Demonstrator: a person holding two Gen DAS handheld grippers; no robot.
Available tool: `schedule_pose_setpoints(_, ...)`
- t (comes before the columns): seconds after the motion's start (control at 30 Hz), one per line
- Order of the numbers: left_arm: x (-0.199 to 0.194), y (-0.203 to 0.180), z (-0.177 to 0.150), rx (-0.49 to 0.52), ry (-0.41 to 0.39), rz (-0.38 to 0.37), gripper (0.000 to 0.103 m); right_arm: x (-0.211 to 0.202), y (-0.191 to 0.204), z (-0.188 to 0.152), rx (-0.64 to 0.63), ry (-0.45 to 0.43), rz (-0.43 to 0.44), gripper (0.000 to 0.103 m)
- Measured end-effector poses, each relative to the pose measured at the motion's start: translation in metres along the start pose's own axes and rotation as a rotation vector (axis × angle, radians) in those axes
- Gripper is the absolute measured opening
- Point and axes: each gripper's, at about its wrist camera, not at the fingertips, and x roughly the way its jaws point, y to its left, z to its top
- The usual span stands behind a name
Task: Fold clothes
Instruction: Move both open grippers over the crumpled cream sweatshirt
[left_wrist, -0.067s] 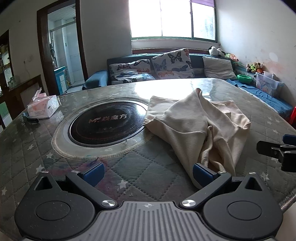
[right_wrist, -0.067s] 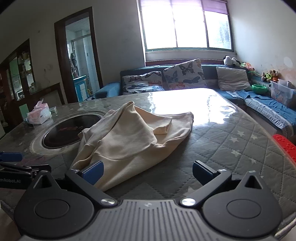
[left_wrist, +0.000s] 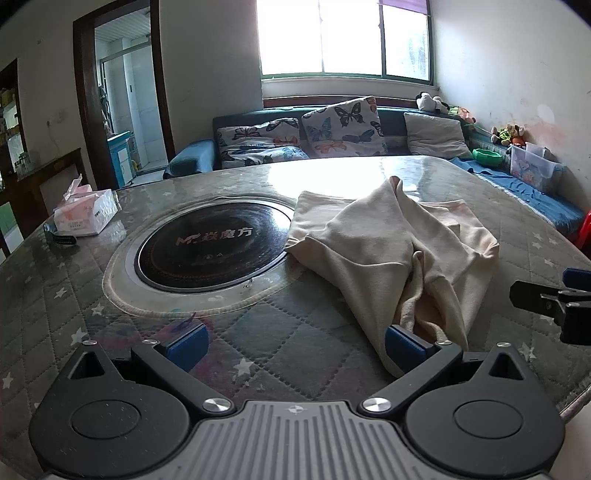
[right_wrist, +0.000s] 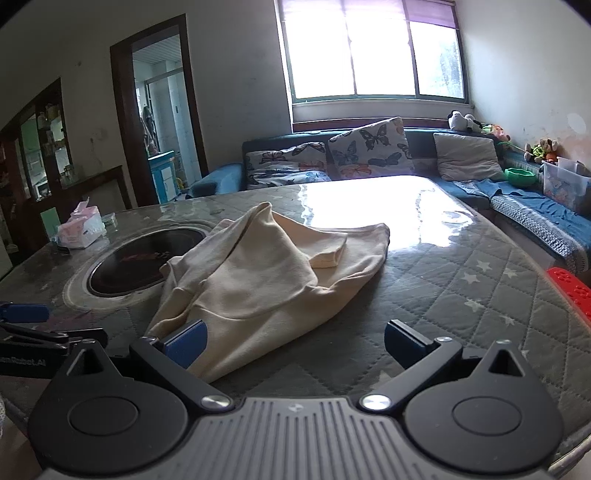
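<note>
A cream-coloured garment (left_wrist: 388, 254) lies crumpled in a loose heap on the quilted table, also seen in the right wrist view (right_wrist: 266, 273). My left gripper (left_wrist: 295, 341) is open and empty, low over the table's near edge, its right pad at the garment's near hem. My right gripper (right_wrist: 295, 339) is open and empty, its left pad just in front of the garment's near edge. The right gripper's tip shows at the right edge of the left view (left_wrist: 554, 299); the left gripper's tip shows at the left edge of the right view (right_wrist: 33, 325).
A round black induction hob (left_wrist: 210, 247) is set into the table left of the garment. A tissue box (left_wrist: 85, 214) stands at the far left. A sofa with butterfly cushions (left_wrist: 343, 129) runs behind the table. A red stool (right_wrist: 572, 291) is at the right.
</note>
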Motion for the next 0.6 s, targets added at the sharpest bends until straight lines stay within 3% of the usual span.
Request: schedule_pose_setpoints(0.6, 0.012, -0.011, 0.006, -0.010, 0.038, -0.041, 0.103, 0.008, 0.005, 0.003, 0.009, 0.046, 0.009, 0.103)
